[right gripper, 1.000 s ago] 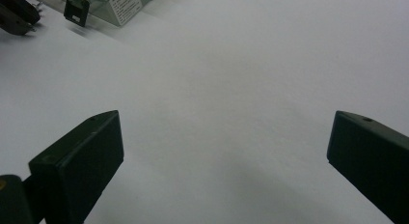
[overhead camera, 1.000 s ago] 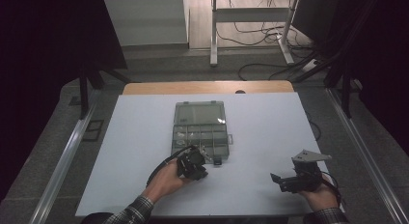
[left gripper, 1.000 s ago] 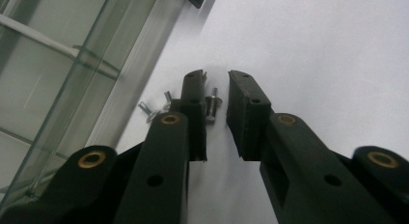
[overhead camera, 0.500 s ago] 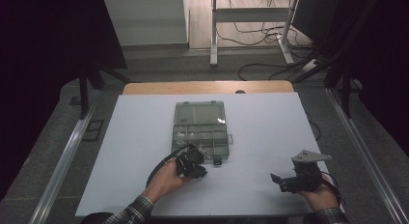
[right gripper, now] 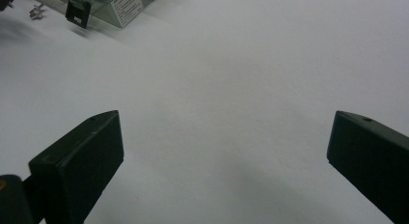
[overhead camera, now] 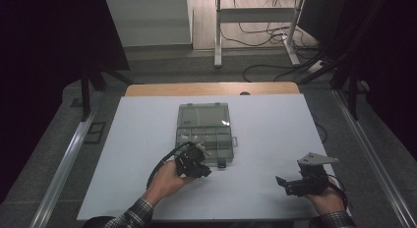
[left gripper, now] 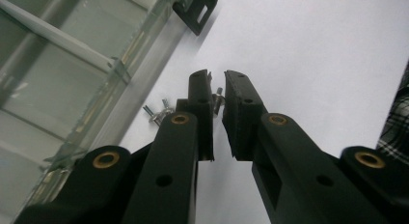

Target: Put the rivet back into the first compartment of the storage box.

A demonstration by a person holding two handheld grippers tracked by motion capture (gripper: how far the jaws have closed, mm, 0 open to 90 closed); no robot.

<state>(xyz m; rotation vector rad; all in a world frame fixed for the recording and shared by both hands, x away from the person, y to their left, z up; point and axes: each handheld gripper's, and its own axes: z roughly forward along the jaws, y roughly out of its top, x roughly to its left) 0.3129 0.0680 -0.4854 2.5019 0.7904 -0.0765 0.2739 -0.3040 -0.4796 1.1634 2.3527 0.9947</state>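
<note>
STAGE: pick-up done, placement pending | LEFT: left gripper [left gripper: 218, 86] clenched on a wing bolt [left gripper: 218, 101], apparently, just beside organizer box [overhead camera: 204, 131] | SPARE: second wing bolt [left gripper: 157, 114] lies against box | RIGHT: right gripper [right gripper: 224, 142] released, well apart from box

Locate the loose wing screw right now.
In the left gripper view the wing screw lies on the white table, just outside the clear compartment box, beside the left gripper near its tips.

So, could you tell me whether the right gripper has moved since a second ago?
No. The right gripper sits at the same spot by the table's near edge, equally far from the clear organiser box.
</note>
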